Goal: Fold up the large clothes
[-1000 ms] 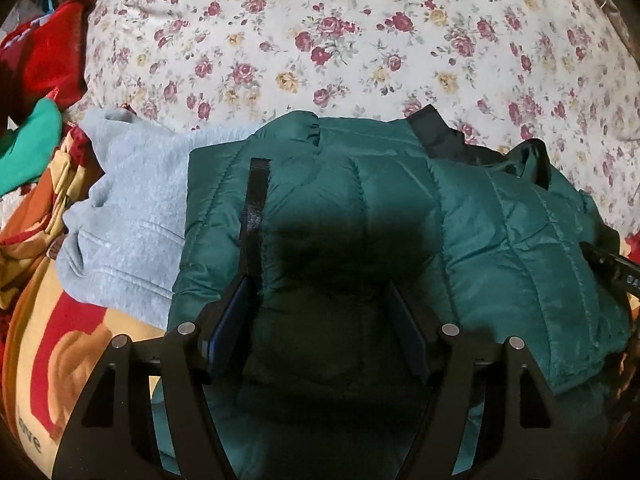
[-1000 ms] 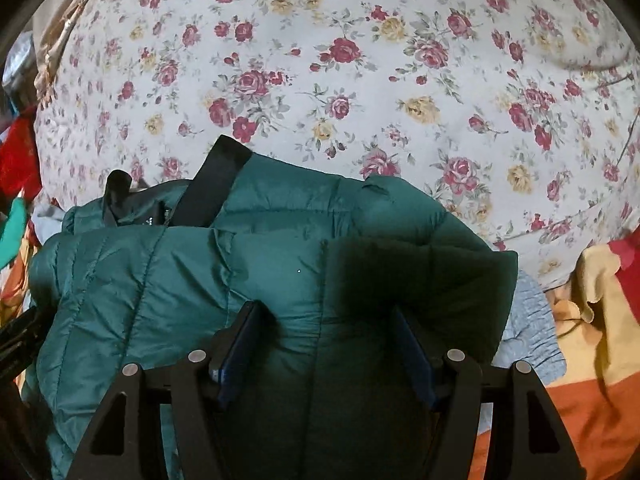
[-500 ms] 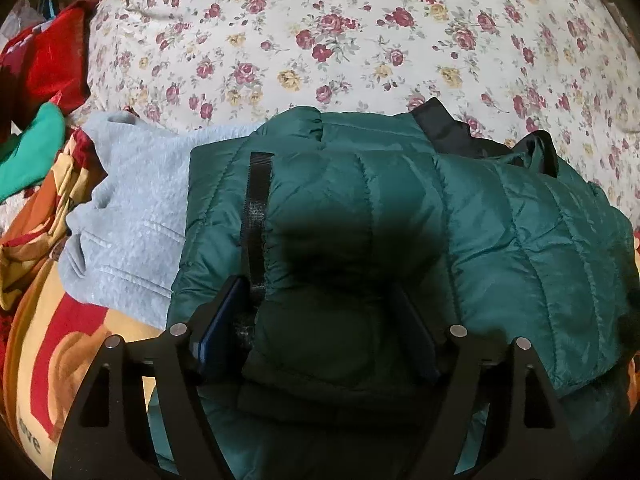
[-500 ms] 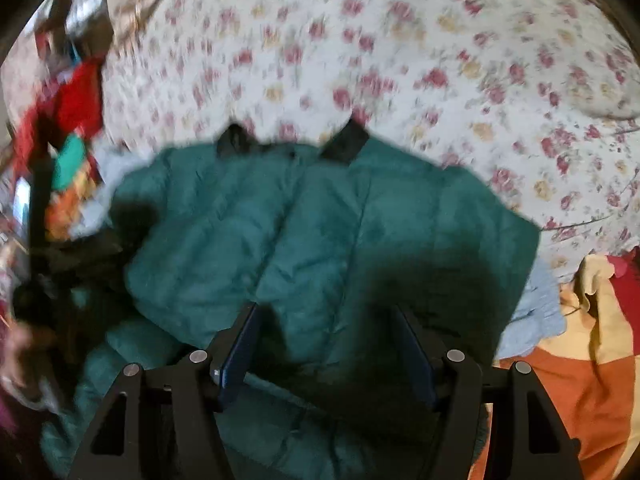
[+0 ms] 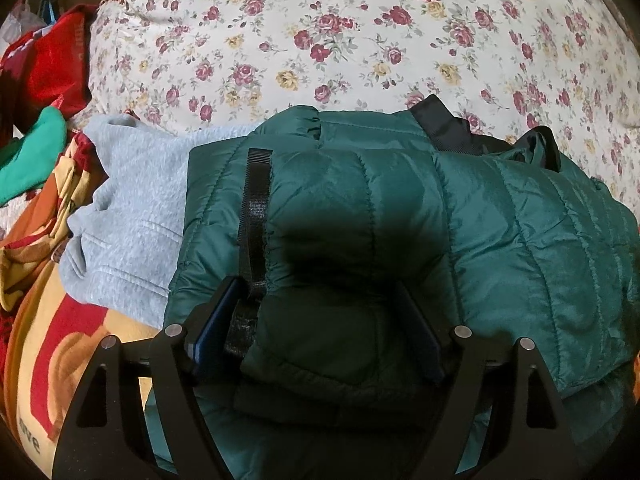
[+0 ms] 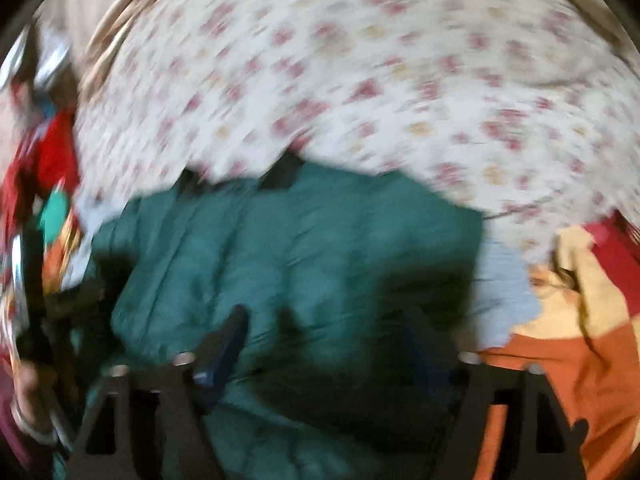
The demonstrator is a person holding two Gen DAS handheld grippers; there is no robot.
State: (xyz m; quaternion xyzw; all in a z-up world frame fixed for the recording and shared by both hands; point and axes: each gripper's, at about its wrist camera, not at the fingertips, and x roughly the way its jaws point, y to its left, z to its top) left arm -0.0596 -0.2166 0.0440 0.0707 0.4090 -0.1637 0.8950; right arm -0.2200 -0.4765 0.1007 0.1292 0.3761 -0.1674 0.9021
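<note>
A dark green quilted puffer jacket [image 5: 460, 216] lies folded on the bed, its black collar at the far edge. My left gripper [image 5: 316, 328] is low over the jacket's near left part with its jaws wide apart and a bulge of jacket fabric between them; the pads do not squeeze it. In the blurred right wrist view the same jacket [image 6: 304, 248] fills the middle. My right gripper [image 6: 328, 344] hovers above the jacket with jaws apart and nothing held.
A grey sweatshirt [image 5: 136, 200] lies under the jacket's left side. A floral bedspread [image 5: 360, 40] covers the far bed. Red and green clothes [image 5: 48, 80] are piled at the left. An orange and yellow blanket [image 6: 560, 320] lies to the right.
My right gripper has pulled back and up from the jacket, with fast motion and blur. My left gripper has stayed nearly still over the jacket's left part.
</note>
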